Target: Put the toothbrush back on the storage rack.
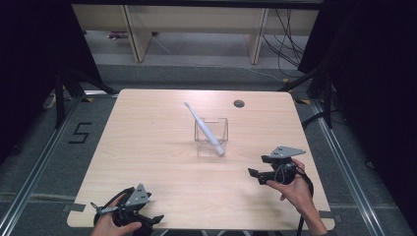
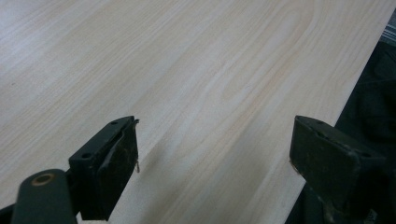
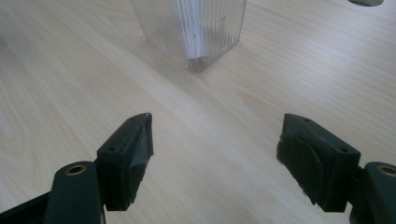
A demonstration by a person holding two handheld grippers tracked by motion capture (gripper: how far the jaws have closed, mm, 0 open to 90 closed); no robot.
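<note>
A clear ribbed square holder (image 1: 211, 136) stands near the middle of the light wooden table (image 1: 147, 147). A white toothbrush-like stick (image 1: 201, 124) leans in it, its head up toward the far left. My right gripper (image 1: 256, 166) is open, held just above the table to the right of the holder, jaws toward it. In the right gripper view the open gripper (image 3: 217, 126) is empty and the holder (image 3: 196, 28) is just ahead. My left gripper (image 1: 151, 223) is at the near left edge, open and empty, over bare wood in the left gripper view (image 2: 215, 135).
A round cable hole (image 1: 239, 103) sits in the table's far right part. The table's near edge (image 2: 327, 121) runs close by the left gripper's right jaw. Shelving legs and loose cables lie on the floor beyond the table.
</note>
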